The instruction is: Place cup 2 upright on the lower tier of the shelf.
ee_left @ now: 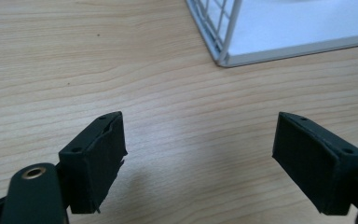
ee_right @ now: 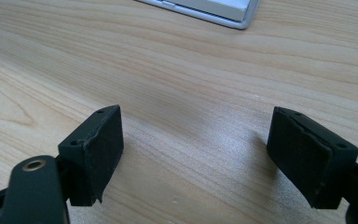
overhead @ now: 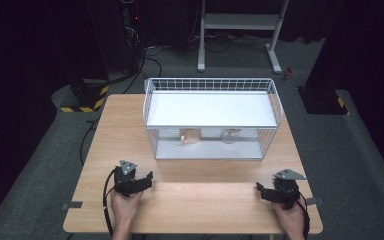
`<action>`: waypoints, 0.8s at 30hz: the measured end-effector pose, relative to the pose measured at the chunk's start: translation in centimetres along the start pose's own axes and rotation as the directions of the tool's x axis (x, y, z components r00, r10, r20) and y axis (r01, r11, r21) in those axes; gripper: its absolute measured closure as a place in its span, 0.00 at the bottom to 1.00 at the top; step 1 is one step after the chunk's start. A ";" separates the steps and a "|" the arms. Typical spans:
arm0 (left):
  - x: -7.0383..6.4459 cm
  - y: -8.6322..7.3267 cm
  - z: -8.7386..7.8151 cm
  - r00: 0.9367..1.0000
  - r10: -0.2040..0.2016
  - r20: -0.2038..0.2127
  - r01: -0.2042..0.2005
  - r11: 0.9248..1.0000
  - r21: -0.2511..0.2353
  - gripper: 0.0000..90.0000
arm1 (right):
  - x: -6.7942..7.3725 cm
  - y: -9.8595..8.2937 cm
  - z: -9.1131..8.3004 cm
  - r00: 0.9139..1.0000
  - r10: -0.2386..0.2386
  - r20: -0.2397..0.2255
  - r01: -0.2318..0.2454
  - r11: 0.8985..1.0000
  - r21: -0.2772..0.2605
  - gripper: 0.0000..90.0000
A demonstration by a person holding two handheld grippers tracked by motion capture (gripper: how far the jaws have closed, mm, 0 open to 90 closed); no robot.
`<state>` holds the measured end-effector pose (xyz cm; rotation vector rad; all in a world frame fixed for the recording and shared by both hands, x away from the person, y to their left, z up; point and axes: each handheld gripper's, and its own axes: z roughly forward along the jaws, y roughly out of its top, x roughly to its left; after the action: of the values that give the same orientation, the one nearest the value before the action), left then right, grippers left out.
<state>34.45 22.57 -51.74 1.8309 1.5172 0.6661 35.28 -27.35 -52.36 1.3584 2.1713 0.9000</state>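
Note:
A white wire rack (overhead: pixel 212 118) with two shelves stands at the back middle of the wooden table (overhead: pixel 195 200). On its lower shelf sit a small tan cup-like object (overhead: pixel 189 136) and a clear glass (overhead: pixel 230 135). My left gripper (overhead: pixel 150 178) rests near the front left, held by a hand, jaws wide apart with only bare wood between them (ee_left: pixel 198 154). My right gripper (overhead: pixel 258 189) rests at the front right, also open and empty (ee_right: pixel 196 154). The rack's lower corner (ee_left: pixel 223 58) lies ahead of the left gripper.
The rack's base edge (ee_right: pixel 223 14) lies beyond the right gripper. Bare wood lies between the two grippers and in front of the rack. Past the table are a dark floor, cables, a metal stand (overhead: pixel 240 30) and yellow-black striped bases (overhead: pixel 82 102).

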 end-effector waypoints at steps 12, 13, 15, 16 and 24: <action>0.4 -0.4 1.0 0.999 0.016 -0.032 -0.015 0.998 0.054 0.19 | 0.0 0.0 0.0 1.000 0.000 0.000 0.000 1.000 0.000 0.21; 0.4 -0.4 0.9 0.999 0.015 -0.032 -0.014 0.999 0.052 0.19 | 0.0 0.0 0.0 1.000 0.000 0.000 0.000 1.000 0.000 0.21; 0.5 -0.5 0.9 0.999 0.024 -0.032 -0.023 0.999 0.047 0.20 | 0.0 0.0 0.0 1.000 -0.001 0.000 0.001 1.000 0.000 0.21; 0.5 -0.6 0.9 0.999 0.016 -0.033 -0.015 0.999 0.038 0.20 | 0.0 0.0 0.0 1.000 0.000 0.000 0.000 1.000 0.000 0.21; 0.5 -0.7 0.9 0.999 0.014 -0.039 -0.013 0.999 0.034 0.19 | 0.0 0.0 0.0 1.000 0.001 0.000 -0.001 1.000 -0.001 0.21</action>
<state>34.79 22.96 -52.87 1.8648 1.5517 0.6898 35.30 -27.35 -52.38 1.3587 2.1701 0.9011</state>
